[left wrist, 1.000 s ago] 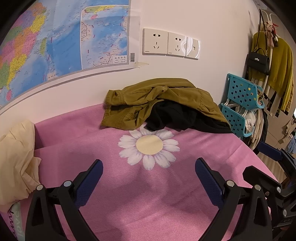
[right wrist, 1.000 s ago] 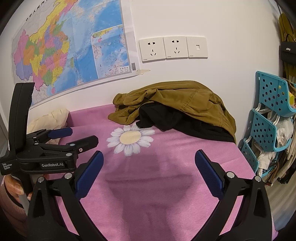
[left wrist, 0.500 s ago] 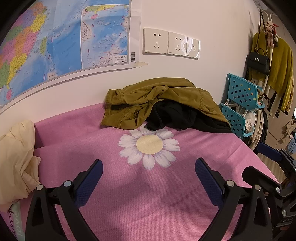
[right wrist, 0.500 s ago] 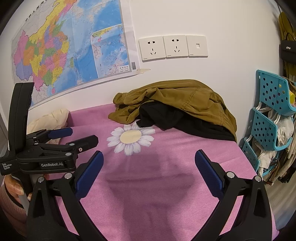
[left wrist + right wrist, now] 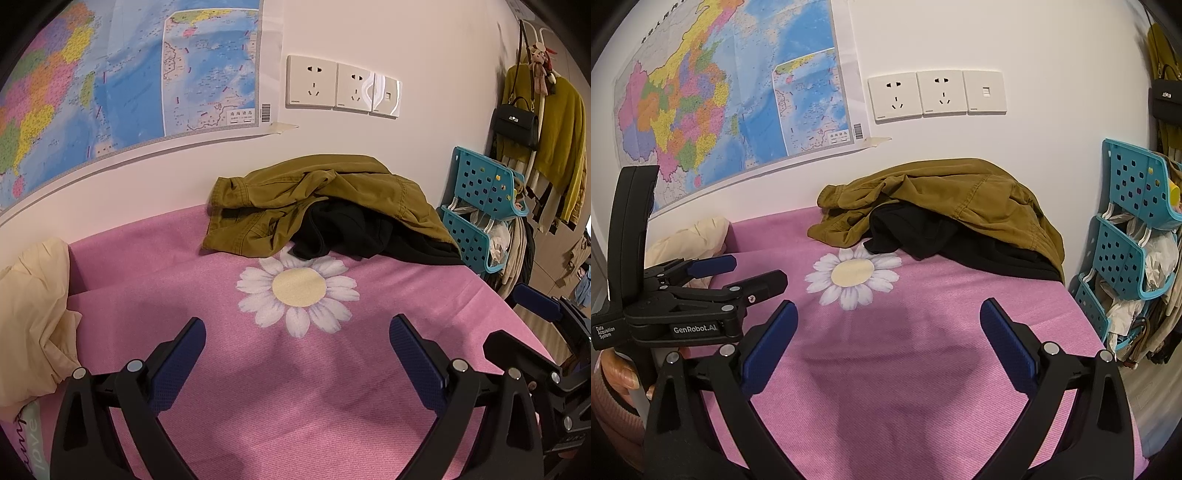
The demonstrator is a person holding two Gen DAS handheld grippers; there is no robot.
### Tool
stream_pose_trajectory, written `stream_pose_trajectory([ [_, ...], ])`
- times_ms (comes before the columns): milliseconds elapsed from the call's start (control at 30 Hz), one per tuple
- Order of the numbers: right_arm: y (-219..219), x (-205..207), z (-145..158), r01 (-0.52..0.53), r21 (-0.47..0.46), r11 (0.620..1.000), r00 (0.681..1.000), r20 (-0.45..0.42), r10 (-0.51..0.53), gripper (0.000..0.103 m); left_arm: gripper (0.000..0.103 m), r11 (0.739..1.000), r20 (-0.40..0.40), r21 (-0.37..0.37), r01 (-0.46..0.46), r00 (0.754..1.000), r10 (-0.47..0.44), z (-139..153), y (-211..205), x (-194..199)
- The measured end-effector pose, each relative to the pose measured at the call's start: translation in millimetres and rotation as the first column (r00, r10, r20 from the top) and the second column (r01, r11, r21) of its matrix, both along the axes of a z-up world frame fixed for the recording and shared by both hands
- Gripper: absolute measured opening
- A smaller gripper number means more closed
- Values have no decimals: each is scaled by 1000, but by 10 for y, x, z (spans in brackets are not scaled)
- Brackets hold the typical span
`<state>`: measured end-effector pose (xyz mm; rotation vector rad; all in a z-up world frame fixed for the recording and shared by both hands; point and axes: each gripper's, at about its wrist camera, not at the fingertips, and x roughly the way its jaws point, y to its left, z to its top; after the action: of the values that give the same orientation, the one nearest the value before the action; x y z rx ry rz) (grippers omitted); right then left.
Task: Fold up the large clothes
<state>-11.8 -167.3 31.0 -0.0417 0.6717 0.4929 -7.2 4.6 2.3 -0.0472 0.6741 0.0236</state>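
Observation:
An olive-brown jacket (image 5: 317, 199) lies crumpled against the far wall on the pink daisy-print cloth (image 5: 295, 387), draped over a black garment (image 5: 354, 232). Both show in the right wrist view too: the jacket (image 5: 960, 199) and the black garment (image 5: 923, 232). My left gripper (image 5: 297, 339) is open and empty, hovering over the near part of the cloth, well short of the clothes. My right gripper (image 5: 888, 325) is open and empty, also over the cloth. The left gripper shows from the side at the left of the right wrist view (image 5: 738, 269).
A cream garment (image 5: 33, 306) lies at the cloth's left edge. A teal plastic rack (image 5: 1126, 240) with bags stands right of the table. Hanging clothes and a black bag (image 5: 517, 122) are at the far right. A map and wall sockets (image 5: 343, 86) are behind.

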Motion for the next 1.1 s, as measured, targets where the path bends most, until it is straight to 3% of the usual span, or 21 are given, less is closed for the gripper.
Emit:
stream_pose_trajectory([
  [767, 63, 44, -19, -14, 2, 1000, 1000, 1, 14, 97, 96, 1000, -9, -2, -3, 1000, 3, -32, 5, -5],
  [1100, 112, 191, 49, -43, -18, 999, 999, 12, 43, 97, 96, 1000, -48, -23, -16, 999, 15, -35, 71, 121],
])
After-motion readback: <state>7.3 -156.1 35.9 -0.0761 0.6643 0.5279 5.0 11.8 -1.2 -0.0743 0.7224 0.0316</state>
